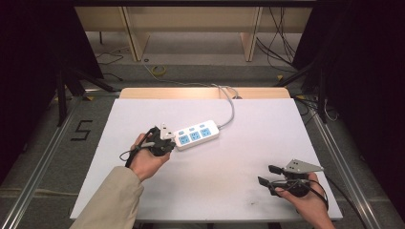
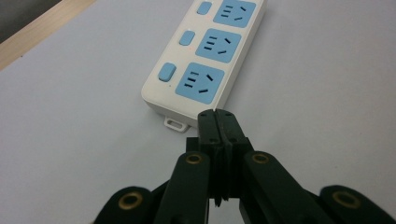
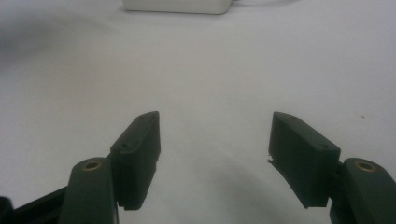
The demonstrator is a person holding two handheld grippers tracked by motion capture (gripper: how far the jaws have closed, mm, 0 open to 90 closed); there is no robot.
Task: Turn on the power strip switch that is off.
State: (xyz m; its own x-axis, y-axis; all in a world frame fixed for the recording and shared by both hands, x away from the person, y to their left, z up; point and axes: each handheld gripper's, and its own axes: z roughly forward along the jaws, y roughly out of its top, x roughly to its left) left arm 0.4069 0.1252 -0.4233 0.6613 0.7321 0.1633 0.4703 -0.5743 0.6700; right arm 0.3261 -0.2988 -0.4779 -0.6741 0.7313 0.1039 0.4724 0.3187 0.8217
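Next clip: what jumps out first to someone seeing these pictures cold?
The white power strip with three blue sockets, lying mid-table with its grey cord running to the far edge. The left gripper sits shut, its tips right at the strip's near end. The right gripper hangs open over bare white table at the near right, apart from the strip.

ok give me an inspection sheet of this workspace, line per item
surface: white table top, a few faint dark marks near the front edge
job's things: white power strip with three blue sockets and three blue switches, lying flat
clutter: nothing seen
grippers: left gripper shut, empty, tips at the strip's near end; right gripper open, empty, over bare table
cables: strip's grey cord runs off the far edge
surroundings: wooden frame and loose cables on the floor behind
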